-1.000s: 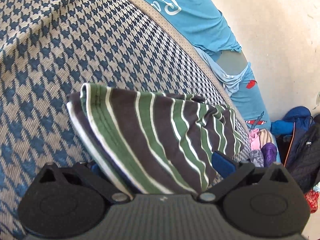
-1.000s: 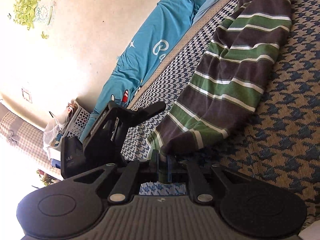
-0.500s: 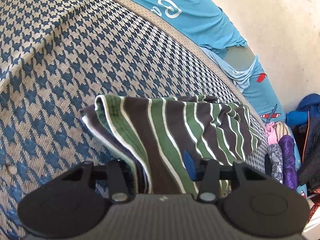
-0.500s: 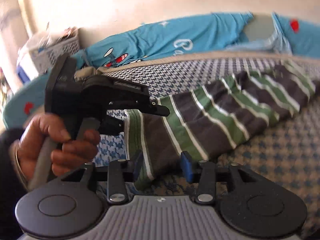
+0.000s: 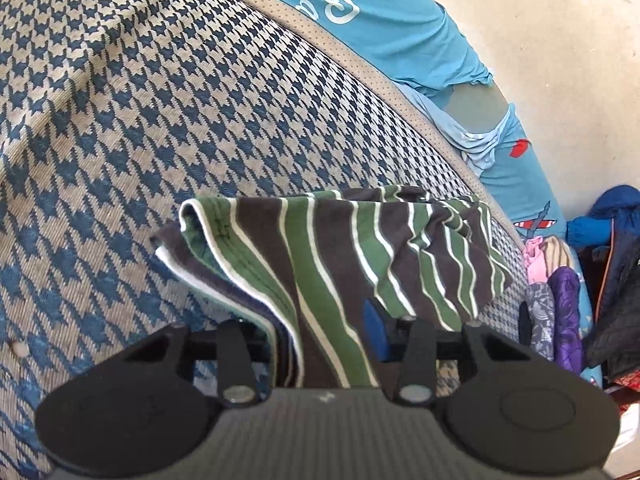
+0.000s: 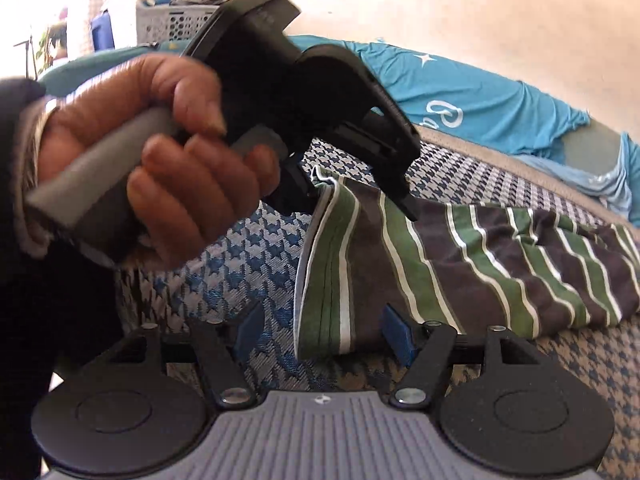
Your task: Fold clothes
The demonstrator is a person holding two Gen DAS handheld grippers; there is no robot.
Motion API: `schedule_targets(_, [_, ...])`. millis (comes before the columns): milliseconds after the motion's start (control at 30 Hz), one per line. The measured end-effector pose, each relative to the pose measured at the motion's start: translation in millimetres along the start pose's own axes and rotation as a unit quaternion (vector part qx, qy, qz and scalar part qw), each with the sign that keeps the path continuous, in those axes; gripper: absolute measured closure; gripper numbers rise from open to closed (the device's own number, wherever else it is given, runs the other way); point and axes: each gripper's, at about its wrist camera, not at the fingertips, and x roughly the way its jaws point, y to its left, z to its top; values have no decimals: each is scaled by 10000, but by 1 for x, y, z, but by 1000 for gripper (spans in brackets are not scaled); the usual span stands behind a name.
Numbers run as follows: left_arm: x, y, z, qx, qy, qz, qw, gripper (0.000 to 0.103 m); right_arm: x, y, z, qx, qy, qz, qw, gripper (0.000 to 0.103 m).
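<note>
Striped shirt (image 5: 332,264) doubled into a long band on the houndstooth bed (image 5: 160,100), one end pinched in the closed left gripper (image 5: 328,344), right gripper (image 6: 320,332) spread wide around that end without gripping; crosswise folds seemingly left.

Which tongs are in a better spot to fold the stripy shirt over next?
Probably the left tongs: they are clamped on the stripy shirt, holding its corner up. The right tongs stand open around the hem, gripping nothing.
</note>
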Motion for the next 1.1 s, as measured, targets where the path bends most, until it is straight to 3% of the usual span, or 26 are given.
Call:
schedule_targets(200, [1, 2, 2, -213, 138, -79, 9996, 64, 19, 9, -2, -428, -26, -489, 9979, 36])
schedule_targets(467, [2, 6, 2, -305, 155, -17, 9994, 64, 26, 14, -6, -685, -214, -608, 9956, 39])
schedule_targets(567, [0, 13, -1, -244, 78, 218, 9994, 62, 30, 2, -4, -462, -175, -488, 9976, 54])
schedule_targets(800, [1, 15, -4, -160, -126, 235, 9995, 60, 33, -6, 3, -265, -122, -534, 9981, 87])
schedule_targets(900, [3, 11, -7, -35, -230, 300, 9993, 70, 32, -10, 3, -176, -115, -514, 9985, 90])
schedule_targets(967, [4, 10, -9, 57, -262, 444, 9987, 88, 33, -12, 3, -144, -116, -487, 9986, 90])
schedule_targets(1033, [4, 9, -10, 106, -336, 579, 9977, 96, 35, -12, 4, -107, -117, -461, 9988, 91])
schedule_targets(1100, [3, 6, -12, 180, -451, 709, 9963, 98, 34, -16, 5, 15, -138, -388, 9992, 91])
